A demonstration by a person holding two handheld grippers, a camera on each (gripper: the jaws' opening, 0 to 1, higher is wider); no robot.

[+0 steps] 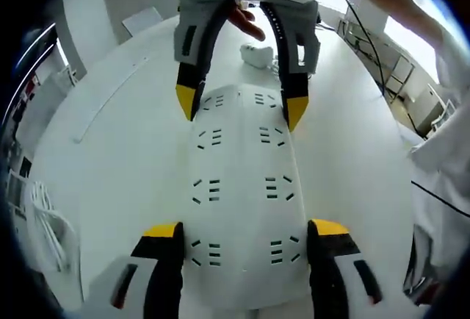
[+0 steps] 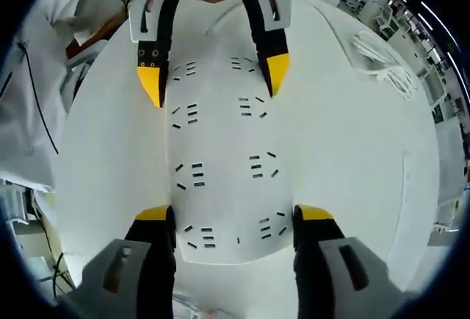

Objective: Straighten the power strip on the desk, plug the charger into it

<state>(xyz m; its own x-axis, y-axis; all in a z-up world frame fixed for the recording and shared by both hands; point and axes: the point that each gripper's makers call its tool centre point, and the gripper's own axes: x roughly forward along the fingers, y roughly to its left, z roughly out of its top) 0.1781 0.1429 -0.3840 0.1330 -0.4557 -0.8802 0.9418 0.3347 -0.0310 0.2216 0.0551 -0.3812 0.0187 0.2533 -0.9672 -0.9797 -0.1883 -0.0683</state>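
White desk (image 1: 110, 157) carries the power strip (image 1: 242, 187), a charger (image 1: 256, 55) and coiled cable (image 2: 382, 62).

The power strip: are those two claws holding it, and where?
Yes. The left claw straddles one end of the white power strip, the right claw the opposite end, each clamping its long sides.

White power strip (image 1: 241, 187) flat on desk (image 1: 110, 150); charger (image 1: 256, 56) beyond

White cable bundle (image 2: 382, 62) — desk edge
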